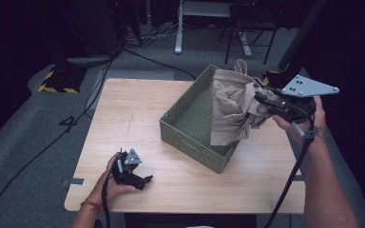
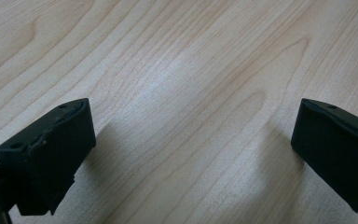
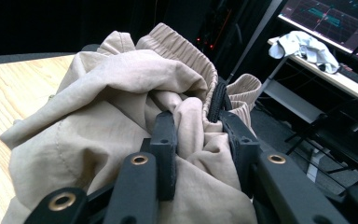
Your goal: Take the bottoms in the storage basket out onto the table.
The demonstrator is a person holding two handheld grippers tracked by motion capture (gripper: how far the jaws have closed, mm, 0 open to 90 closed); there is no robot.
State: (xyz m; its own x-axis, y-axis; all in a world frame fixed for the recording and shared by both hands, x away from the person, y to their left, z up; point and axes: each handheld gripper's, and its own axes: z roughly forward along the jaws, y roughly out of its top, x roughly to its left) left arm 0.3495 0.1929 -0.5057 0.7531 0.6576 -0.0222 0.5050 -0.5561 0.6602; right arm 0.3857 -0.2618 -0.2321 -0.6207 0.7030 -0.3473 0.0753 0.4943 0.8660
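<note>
Holding bunched beige garment (image 1: 233,111) above green woven basket (image 1: 190,121) in right gripper (image 3: 196,135), fingers clamping fabric; resting left gripper (image 1: 145,180) on bench (image 1: 123,109), fingers wide.

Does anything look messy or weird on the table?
Yes. The beige garment is bunched up in the right gripper, hanging half in the green basket and draped over its rim. The basket sits askew on the table.
</note>
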